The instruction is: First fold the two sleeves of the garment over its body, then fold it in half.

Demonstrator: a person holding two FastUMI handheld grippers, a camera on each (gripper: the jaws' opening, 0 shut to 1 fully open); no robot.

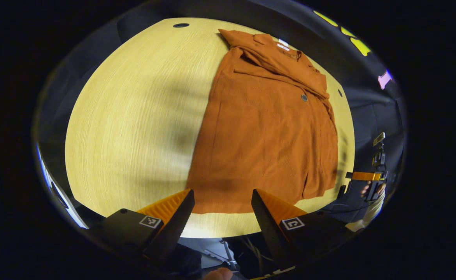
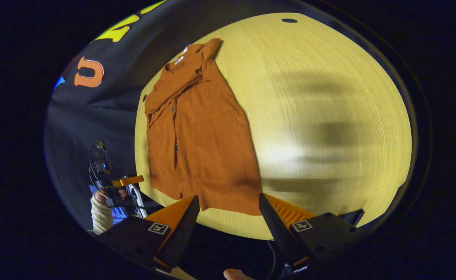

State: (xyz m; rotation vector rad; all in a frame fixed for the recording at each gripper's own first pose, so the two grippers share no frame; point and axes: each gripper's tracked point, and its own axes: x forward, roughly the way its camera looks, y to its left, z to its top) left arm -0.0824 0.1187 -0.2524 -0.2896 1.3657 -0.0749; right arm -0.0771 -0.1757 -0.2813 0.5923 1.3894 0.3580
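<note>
Nearest to us in the left gripper view, the left gripper (image 1: 222,202) has its two fingers spread wide with nothing between them, hanging just over the near hem of the rust-orange button-front garment (image 1: 267,128). The right gripper (image 2: 228,208) is likewise spread and empty in the right gripper view, poised above the same hem near its other corner. Each camera also catches the opposite tool off to the side, gripped by a hand (image 1: 370,189) with a pale sleeve.

Beyond the fingers, the garment lies flat on the pale wood-grain tabletop (image 1: 134,128), collar at the far end and hem toward us. Both sleeves appear already laid across the chest, so we judge the remaining step is the fold in half, hem carried up to the collar.

Several things could spoil that fold. If we pinch only the top layer at the hem, the front panel may peel open along the buttons (image 1: 304,98) and leave the back behind. If the two grippers lift unevenly or travel at different speeds, the fold line will skew. Lifting too high or too fast could let the tucked sleeves slide out of place. The far edge lies close to the table's rim (image 1: 339,83), so overshooting may push the collar (image 1: 269,41) off.
</note>
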